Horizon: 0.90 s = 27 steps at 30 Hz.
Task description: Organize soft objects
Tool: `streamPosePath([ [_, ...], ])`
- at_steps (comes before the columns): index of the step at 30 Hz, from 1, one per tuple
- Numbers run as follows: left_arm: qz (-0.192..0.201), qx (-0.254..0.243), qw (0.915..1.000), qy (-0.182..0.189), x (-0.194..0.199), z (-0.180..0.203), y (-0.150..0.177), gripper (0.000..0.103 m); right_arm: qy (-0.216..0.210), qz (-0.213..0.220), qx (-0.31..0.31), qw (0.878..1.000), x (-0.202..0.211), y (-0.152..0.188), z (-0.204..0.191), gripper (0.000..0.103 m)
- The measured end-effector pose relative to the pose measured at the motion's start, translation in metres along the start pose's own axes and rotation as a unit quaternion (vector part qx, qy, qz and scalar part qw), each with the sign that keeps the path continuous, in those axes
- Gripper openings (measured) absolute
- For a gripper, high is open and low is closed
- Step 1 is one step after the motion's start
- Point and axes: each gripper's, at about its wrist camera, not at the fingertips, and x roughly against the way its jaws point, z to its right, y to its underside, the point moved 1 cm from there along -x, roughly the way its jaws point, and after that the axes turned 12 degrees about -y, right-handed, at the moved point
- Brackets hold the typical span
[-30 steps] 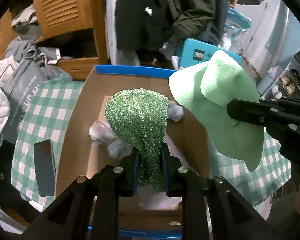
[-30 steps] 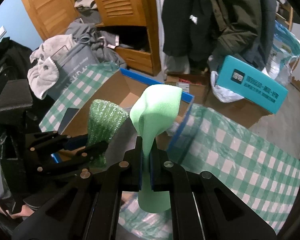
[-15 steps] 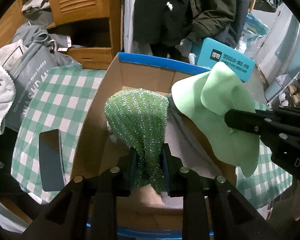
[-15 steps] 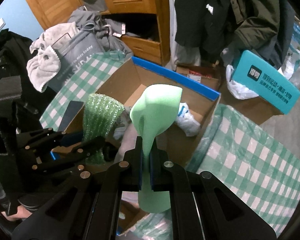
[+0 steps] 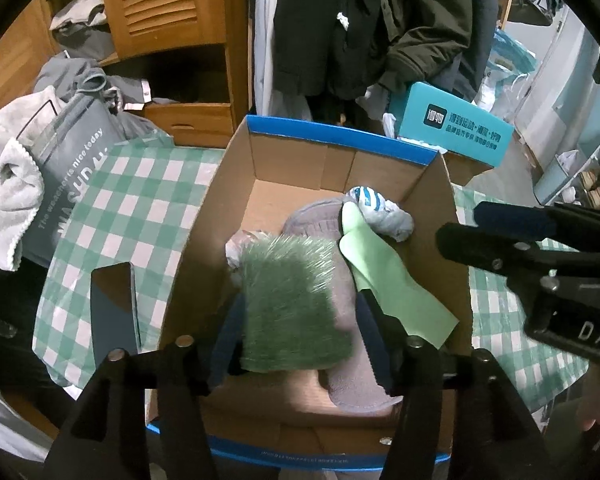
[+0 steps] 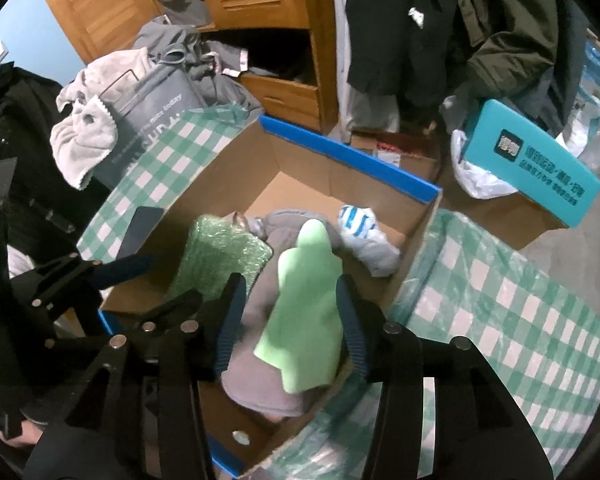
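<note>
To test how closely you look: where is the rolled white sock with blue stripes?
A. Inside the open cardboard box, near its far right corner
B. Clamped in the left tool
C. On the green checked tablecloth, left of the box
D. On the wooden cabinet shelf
A: the rolled white sock with blue stripes lies inside the blue-rimmed open cardboard box, by its far right corner.

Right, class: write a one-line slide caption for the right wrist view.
Right tool opening, releasing a pale green cloth into the cardboard box.
</note>
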Motion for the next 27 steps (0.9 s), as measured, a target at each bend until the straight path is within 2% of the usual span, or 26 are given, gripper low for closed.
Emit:
streamPosePath([
  [3,0.003,0.001,1.0000,-0.005,0.005,-0.001,-0.001,0.070,0.012,0.008,-0.003,1.000,0.009,0.001,0.005,0.053],
  [11,0.020,-0.007,0.9998,-0.005,0.025,0.008,0.001,0.080,0.038,0.041,-0.006,0.998,0.042,0.007,0.008,0.062],
  [16,0.028,-0.020,0.9994,-0.006,0.037,0.015,0.002,0.085,0.038,0.058,-0.014,0.997,0.062,0.014,0.012,0.062],
  [27,0.072,-0.033,0.9969,-0.003,0.072,0.032,0.001,0.087,0.043,0.088,-0.040,0.994,0.098,0.041,0.030,0.062],
])
